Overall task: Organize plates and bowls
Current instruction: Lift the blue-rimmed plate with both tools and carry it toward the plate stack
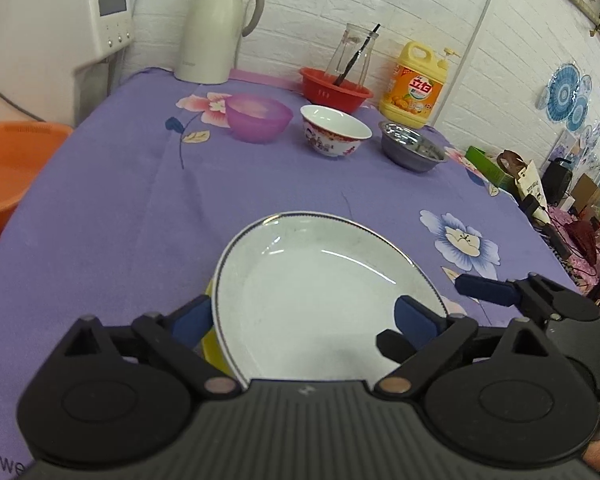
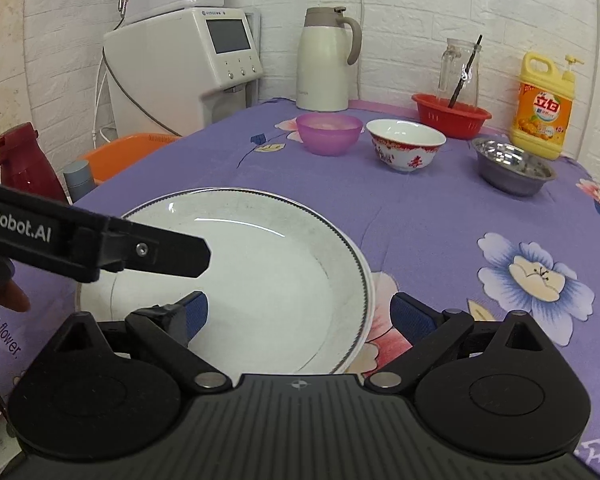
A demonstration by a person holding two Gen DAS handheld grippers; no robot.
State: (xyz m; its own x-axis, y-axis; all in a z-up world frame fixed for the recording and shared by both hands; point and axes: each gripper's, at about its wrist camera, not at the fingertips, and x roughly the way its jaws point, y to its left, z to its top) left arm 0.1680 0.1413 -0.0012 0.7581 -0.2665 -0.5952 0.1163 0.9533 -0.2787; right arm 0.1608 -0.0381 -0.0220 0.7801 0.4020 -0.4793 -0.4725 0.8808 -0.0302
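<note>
A white plate with a dark rim (image 1: 320,280) (image 2: 260,264) lies near the front of the purple tablecloth, on top of another plate whose edge (image 2: 370,292) shows; a yellow edge (image 1: 210,344) shows under it in the left wrist view. My left gripper (image 1: 302,320) is open, its fingers on either side of the plate's near part. My right gripper (image 2: 300,314) is open over the plate's right edge. At the back stand a purple bowl (image 1: 258,116) (image 2: 328,132), a red-patterned white bowl (image 1: 334,130) (image 2: 404,144) and a steel bowl (image 1: 414,146) (image 2: 512,164).
At the back are a cream thermos jug (image 1: 216,28) (image 2: 326,60), a red basket (image 1: 334,88) (image 2: 450,114) with a glass jar, and a yellow detergent bottle (image 1: 416,84) (image 2: 544,108). An orange basin (image 1: 8,164) sits off the left edge beside a water dispenser (image 2: 180,64).
</note>
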